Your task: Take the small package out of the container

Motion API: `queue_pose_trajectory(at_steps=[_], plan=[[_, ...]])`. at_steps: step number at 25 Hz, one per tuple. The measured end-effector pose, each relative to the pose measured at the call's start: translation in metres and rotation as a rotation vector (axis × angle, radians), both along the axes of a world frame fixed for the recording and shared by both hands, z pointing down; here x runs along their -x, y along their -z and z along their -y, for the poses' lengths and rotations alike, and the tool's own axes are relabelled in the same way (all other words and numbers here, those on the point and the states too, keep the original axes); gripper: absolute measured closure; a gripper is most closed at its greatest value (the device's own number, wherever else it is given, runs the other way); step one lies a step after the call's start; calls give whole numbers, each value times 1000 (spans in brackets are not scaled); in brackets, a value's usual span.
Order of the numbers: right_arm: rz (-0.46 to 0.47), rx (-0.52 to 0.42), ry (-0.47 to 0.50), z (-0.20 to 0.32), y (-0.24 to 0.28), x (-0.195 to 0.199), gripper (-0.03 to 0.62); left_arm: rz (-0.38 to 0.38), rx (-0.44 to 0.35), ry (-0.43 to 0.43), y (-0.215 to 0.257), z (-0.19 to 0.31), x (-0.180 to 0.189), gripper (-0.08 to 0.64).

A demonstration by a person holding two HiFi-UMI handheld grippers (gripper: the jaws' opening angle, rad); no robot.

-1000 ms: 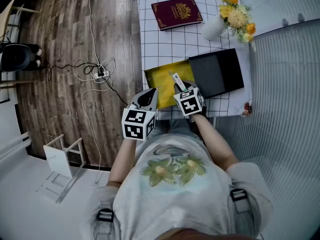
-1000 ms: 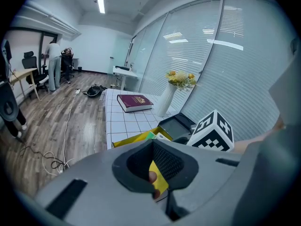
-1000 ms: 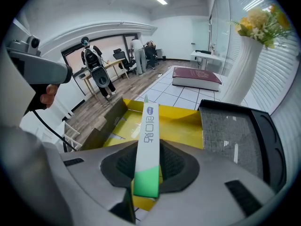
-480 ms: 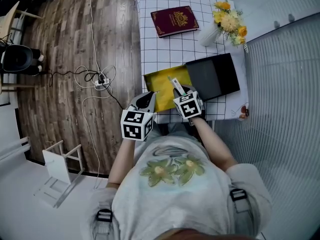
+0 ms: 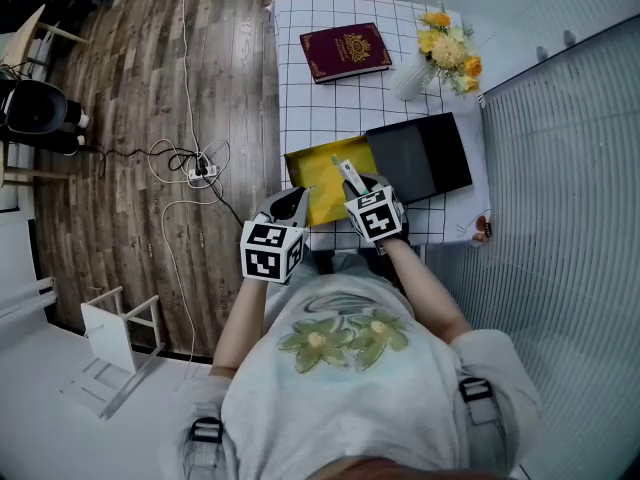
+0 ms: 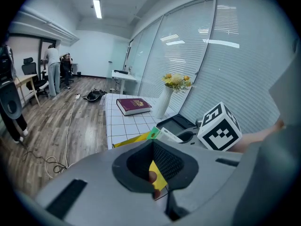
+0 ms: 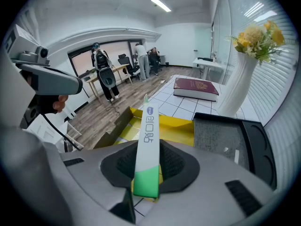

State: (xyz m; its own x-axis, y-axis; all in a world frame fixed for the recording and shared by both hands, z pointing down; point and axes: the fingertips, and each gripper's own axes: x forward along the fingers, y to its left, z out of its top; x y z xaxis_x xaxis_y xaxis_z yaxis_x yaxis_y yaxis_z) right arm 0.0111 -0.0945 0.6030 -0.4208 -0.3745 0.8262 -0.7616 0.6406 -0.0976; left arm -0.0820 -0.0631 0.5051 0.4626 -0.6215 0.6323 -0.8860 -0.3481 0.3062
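Right gripper view: the jaws of the right gripper (image 7: 146, 173) are clamped on the green lower end of a slim white and green paper stick package (image 7: 148, 140); its white end points up and away.
Package place: in the head view the package (image 5: 345, 171) is over the near part of the open cardboard box with yellow lining (image 5: 318, 168), held in the right gripper (image 5: 352, 180). It seems lifted off the lining, but I cannot tell if it is above the rim.
Left gripper: its jaws (image 6: 155, 171) stand close together with a yellow strip between them; I judge that it is a grip on the box wall at the near left corner (image 5: 297, 200).
Step in hand: lifting the package out of the box, I judge nearly done.
How to do it well: raise straight up until the green end is over the rim, then move it aside; do not loosen the pinch, because the stick is thin and may slip.
Left hand's job: hold the box down so it does not rise.
Where to avoid: the black flat lid (image 5: 420, 156) just beside the box, and the white vase with yellow flowers (image 5: 440, 53) further away.
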Motion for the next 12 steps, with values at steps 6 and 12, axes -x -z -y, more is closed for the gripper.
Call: queue_pose_trajectory(at_steps=[6, 12], plan=[[10, -20, 28, -4, 15, -1, 505, 10, -7, 7, 3, -4, 0, 555], [16, -50, 36, -2, 27, -2, 505, 16, -16, 2, 7, -7, -2, 555]])
